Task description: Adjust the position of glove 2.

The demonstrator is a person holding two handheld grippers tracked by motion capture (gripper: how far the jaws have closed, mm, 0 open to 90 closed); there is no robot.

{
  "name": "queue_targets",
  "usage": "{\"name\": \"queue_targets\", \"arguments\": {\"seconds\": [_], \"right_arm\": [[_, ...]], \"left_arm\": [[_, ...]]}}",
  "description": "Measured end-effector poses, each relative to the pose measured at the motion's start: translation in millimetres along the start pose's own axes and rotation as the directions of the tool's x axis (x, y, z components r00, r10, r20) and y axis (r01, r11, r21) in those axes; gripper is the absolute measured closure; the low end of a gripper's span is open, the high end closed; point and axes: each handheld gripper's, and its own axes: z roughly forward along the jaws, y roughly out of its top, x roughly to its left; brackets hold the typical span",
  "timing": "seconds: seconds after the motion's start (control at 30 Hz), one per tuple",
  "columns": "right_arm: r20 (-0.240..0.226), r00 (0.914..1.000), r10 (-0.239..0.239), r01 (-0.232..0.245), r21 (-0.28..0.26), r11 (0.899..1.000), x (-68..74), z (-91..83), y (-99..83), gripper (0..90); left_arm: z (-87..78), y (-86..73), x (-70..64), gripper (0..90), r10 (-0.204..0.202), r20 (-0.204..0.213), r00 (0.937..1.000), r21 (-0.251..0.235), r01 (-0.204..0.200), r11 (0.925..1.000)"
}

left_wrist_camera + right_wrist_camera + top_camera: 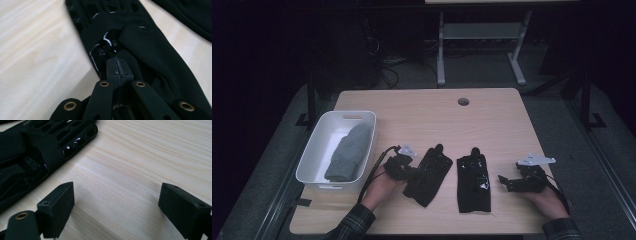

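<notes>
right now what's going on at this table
A person works two handheld tools over a pair of black gloves on a wooden table. The left claw is shut on the left glove, pinching its fabric. The right claw is open beside the right glove, not touching it. A white bin at the left holds a folded grey cloth.

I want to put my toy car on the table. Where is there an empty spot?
The far half of the table is bare, from the white bin across to the round hole. The near middle is crowded: two black gloves lie between the left hand-held gripper and the right hand-held gripper.
</notes>
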Motion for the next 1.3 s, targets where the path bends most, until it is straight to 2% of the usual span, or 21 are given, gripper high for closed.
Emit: {"name": "queue_targets", "arguments": {"seconds": [0.13,0.2,0.33,0.37,0.43,0.5,0.6,0.63,0.67,0.7,0.73,0.77,0.87,0.93,1.17,1.2,1.3], "right_arm": [[0.000,1.0000,-0.001,0.001,0.000,1.000,0.0,0.0,0.0,13.3],[0.000,1.0000,-0.001,0.001,0.000,1.000,0.0,0.0,0.0,13.2],[0.001,1.0000,0.000,0.000,0.000,1.000,0.1,0.0,0.0,13.2],[0.001,1.0000,0.000,0.000,0.000,1.000,0.1,0.0,0.0,13.3],[0.001,1.0000,0.000,0.000,0.000,1.000,0.1,0.0,0.0,13.3],[0.001,1.0000,0.000,0.000,0.000,1.000,0.1,0.0,0.0,13.3],[0.001,1.0000,0.000,0.000,0.000,1.000,0.1,0.0,0.0,13.2],[0.001,1.0000,0.000,0.000,0.000,1.000,0.1,0.0,0.0,13.3],[0.001,1.0000,0.000,0.000,0.000,1.000,0.1,0.0,0.0,13.2],[0.001,1.0000,0.000,0.000,0.000,1.000,0.1,0.0,0.0,13.2],[0.001,1.0000,0.000,0.000,0.000,1.000,0.1,0.0,0.0,13.3],[0.001,1.0000,0.000,0.000,0.000,1.000,0.1,0.0,0.0,13.2],[0.002,1.0000,0.002,-0.002,0.000,1.000,0.3,0.2,0.1,13.2],[0.002,1.0000,0.001,-0.001,-0.001,1.000,0.3,0.2,0.1,13.2],[0.002,1.0000,0.001,-0.001,0.000,1.000,0.3,0.2,0.1,13.2],[0.003,1.0000,0.002,-0.002,-0.001,1.000,0.3,0.2,0.1,13.2],[0.004,1.0000,0.005,-0.005,0.001,1.000,0.6,0.3,0.4,13.1]], "left_arm": [[-0.4,-2.4,-9.7,89.5,0.023,0.031,0.9993,0.012,-0.024,0.9996],[1.4,-3.3,-15.8,89.5,0.016,0.053,0.9985,0.005,-0.016,0.9999],[5.3,-2.1,-23.6,89.5,0.030,0.068,0.9972,-0.001,-0.030,0.9996],[5.3,-1.4,-23.1,89.5,0.046,0.071,0.9964,0.009,-0.046,0.9989],[6.2,-0.9,-23.7,89.4,0.033,0.077,0.9965,-0.002,-0.033,0.9994],[4.0,-0.6,-22.3,89.2,0.031,0.068,0.9972,-0.015,-0.030,0.9994],[-2.0,1.2,-16.2,83.0,0.032,0.038,0.9988,-0.041,-0.031,0.9987],[-2.3,1.6,-15.2,80.6,0.016,0.031,0.9994,-0.057,-0.014,0.9982],[-3.7,2.3,-11.9,78.8,0.023,0.022,0.9995,-0.055,-0.022,0.9983],[-2.9,2.7,-10.5,76.4,0.003,0.015,0.9999,-0.074,-0.002,0.9973],[-3.1,3.3,-7.1,73.3,0.009,0.006,0.9999,-0.069,-0.009,0.9976],[-1.8,3.8,-6.0,70.4,-0.006,-0.005,1.0000,-0.083,0.006,0.9965],[1.5,5.8,-1.0,61.5,-0.016,-0.030,0.9994,-0.091,0.013,0.9958],[4.1,6.6,1.0,58.7,-0.019,-0.040,0.9990,-0.088,0.016,0.9960],[14.6,5.6,-0.7,57.2,-0.024,-0.048,0.9985,-0.069,0.021,0.9974],[15.0,5.0,-1.4,58.2,-0.020,-0.053,0.9984,-0.072,0.016,0.9973],[16.4,4.7,-6.2,68.8,-0.016,-0.059,0.9981,-0.074,0.012,0.9972]]}}
